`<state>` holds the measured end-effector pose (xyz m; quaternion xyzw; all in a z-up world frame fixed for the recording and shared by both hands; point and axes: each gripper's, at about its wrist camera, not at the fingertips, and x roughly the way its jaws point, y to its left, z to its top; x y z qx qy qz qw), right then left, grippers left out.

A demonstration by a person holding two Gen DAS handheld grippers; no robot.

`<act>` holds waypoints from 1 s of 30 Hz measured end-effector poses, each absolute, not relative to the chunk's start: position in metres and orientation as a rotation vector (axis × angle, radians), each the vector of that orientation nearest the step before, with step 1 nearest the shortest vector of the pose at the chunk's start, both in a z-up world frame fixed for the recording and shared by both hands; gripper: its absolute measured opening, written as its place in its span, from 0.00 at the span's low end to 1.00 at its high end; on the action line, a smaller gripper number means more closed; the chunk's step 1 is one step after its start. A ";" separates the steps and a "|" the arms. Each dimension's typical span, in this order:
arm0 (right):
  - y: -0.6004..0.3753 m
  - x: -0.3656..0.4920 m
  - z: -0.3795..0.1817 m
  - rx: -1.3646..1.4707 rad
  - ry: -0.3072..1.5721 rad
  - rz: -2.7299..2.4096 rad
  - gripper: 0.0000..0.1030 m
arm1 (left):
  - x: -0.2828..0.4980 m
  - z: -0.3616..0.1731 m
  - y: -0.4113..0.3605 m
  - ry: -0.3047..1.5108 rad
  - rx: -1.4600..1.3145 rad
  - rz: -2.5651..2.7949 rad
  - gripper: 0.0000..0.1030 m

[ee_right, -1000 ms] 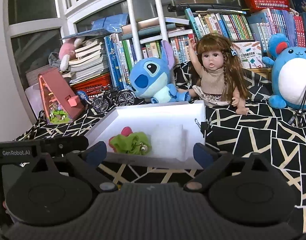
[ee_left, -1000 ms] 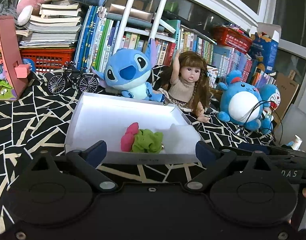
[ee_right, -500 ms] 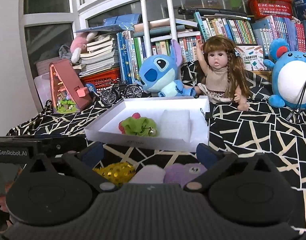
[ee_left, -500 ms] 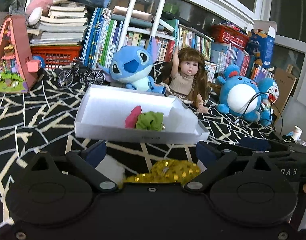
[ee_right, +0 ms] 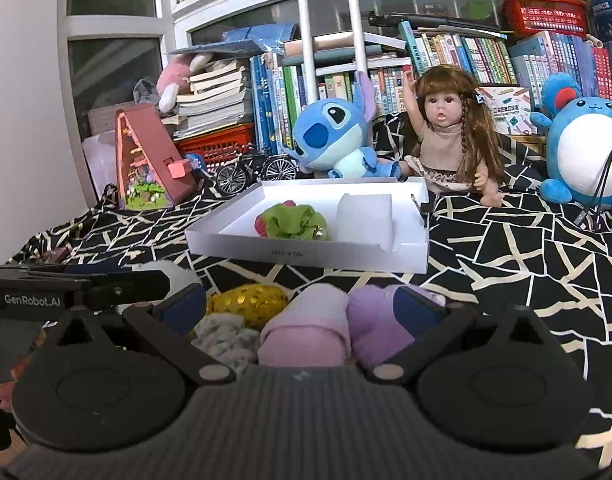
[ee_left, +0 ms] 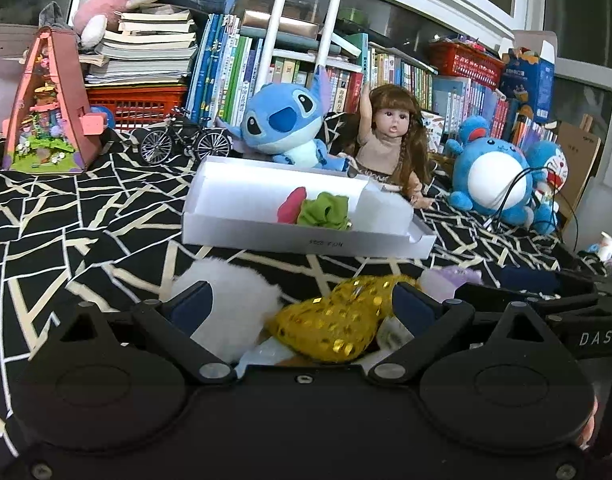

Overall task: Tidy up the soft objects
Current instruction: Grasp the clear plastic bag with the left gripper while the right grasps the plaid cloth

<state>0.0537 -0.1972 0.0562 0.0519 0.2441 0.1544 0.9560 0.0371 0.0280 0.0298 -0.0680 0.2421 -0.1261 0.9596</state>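
A white shallow box (ee_left: 306, 242) (ee_right: 306, 255) sits on the black patterned cloth and holds a green scrunchie (ee_left: 324, 210) (ee_right: 294, 220), a pink piece (ee_left: 290, 210) and a white foam block (ee_right: 364, 216). In front of it lies a pile of soft items: a white fluffy one (ee_left: 234, 304), a gold sequin one (ee_left: 334, 320) (ee_right: 248, 304), a pink one (ee_right: 306, 332) and a purple one (ee_right: 380, 320). My left gripper (ee_left: 302, 304) is open above the white and gold items. My right gripper (ee_right: 300, 308) is open over the pink and purple items.
Behind the box sit a blue Stitch plush (ee_left: 282, 124), a doll (ee_left: 390, 136), a blue round plush (ee_left: 490, 176), a model bicycle (ee_left: 182, 140) and a pink toy house (ee_left: 46, 108). Books fill the back. Cables (ee_left: 514, 196) trail at right.
Both grippers have pulled back from the box toward me and lowered, bringing the pile of soft items into view between their fingers. Both stay open.
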 end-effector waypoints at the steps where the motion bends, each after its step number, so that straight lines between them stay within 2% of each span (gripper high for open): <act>1: -0.196 0.052 0.055 0.100 0.496 0.316 1.00 | 0.034 0.028 0.029 0.491 -0.133 -0.253 0.94; 10: -0.186 0.035 0.048 0.071 0.490 0.333 0.98 | 0.014 0.017 0.041 0.511 -0.111 -0.250 0.94; 14: -0.183 0.027 0.048 0.063 0.464 0.332 0.88 | 0.009 0.013 0.046 0.527 -0.129 -0.249 0.92; 17: -0.184 0.022 0.048 0.085 0.449 0.314 0.83 | 0.006 0.012 0.048 0.532 -0.138 -0.256 0.86; 22: -0.185 0.014 0.046 0.112 0.430 0.306 0.68 | 0.006 0.007 0.055 0.580 -0.200 -0.255 0.54; 24: -0.182 0.011 0.045 0.097 0.429 0.305 0.64 | 0.008 0.006 0.058 0.603 -0.226 -0.256 0.47; 30: -0.173 0.002 0.043 0.042 0.429 0.324 0.55 | 0.009 0.000 0.059 0.624 -0.232 -0.258 0.45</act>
